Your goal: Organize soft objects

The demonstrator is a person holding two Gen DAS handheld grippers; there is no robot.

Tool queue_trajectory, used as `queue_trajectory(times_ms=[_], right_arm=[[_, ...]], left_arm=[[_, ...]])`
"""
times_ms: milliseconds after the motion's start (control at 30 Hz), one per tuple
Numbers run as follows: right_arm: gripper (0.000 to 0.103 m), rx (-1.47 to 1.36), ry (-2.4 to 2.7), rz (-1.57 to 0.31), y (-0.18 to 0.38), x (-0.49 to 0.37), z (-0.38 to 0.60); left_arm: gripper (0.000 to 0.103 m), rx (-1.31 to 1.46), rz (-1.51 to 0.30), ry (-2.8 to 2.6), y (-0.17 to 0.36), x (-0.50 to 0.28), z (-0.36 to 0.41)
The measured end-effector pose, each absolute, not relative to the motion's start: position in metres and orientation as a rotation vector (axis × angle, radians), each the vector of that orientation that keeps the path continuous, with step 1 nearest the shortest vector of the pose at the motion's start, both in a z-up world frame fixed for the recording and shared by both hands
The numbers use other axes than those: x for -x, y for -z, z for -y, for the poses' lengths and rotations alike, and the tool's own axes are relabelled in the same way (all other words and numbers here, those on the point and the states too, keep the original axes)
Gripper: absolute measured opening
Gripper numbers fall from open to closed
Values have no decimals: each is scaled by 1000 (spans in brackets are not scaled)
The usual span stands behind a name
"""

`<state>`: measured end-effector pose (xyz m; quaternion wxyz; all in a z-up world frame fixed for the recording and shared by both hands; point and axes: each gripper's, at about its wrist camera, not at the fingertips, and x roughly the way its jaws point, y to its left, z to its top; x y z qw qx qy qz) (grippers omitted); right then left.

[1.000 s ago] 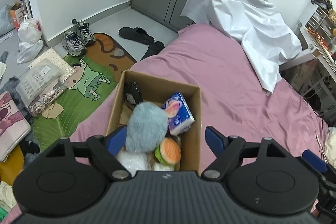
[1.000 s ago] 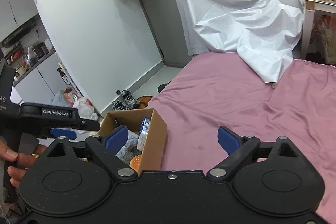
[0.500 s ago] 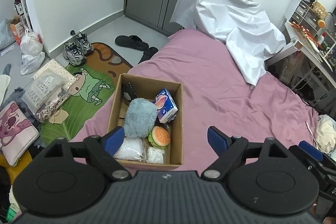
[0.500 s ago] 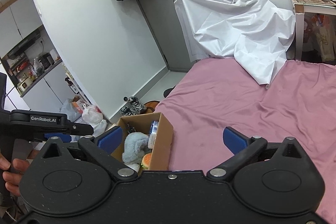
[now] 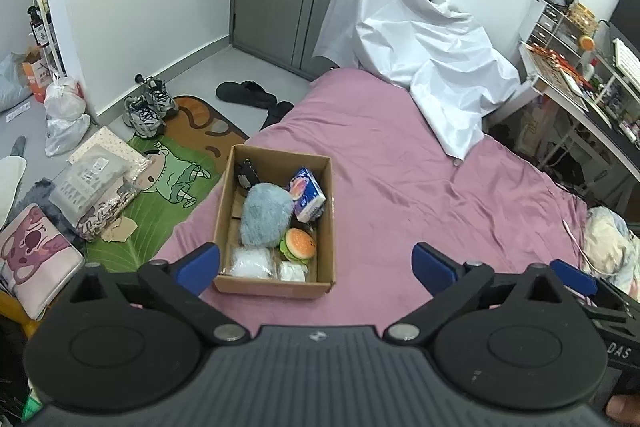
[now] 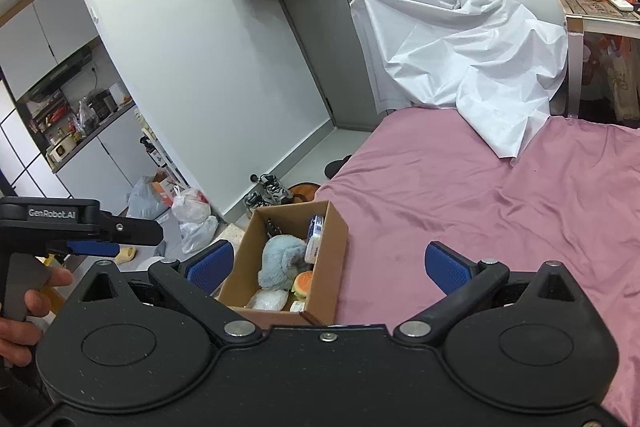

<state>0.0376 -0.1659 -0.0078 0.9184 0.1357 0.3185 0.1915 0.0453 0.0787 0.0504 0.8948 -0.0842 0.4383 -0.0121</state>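
Hovering empty, jaws opening, the left hand-held gripper and wide-spread right hand-held gripper are risking nudging the open brown cardboard box off the pink bed's edge.

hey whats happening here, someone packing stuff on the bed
A person holds a gripper in each hand above a cardboard box on the pink bedsheet. The box already holds a fluffy blue plush, a burger toy, a tissue pack and white bags. The left gripper is empty, its jaws opening; the right gripper is open and empty too.
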Motion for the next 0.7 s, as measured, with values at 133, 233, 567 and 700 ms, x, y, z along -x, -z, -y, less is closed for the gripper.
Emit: queue_trajectory(times_ms=[133, 233, 567, 700], right_arm=[[103, -270, -383, -657, 3, -28, 164], [103, -269, -379, -663, 1, -22, 164], [103, -259, -396, -691, -5, -5, 160], [103, -250, -394, -694, -6, 1, 161]], left_arm=[[102, 165, -902, 32, -57, -30, -75], [102, 184, -906, 41, -60, -20, -76], [102, 204, -933, 28, -60, 6, -86], [102, 183, -928, 20, -60, 13, -87]])
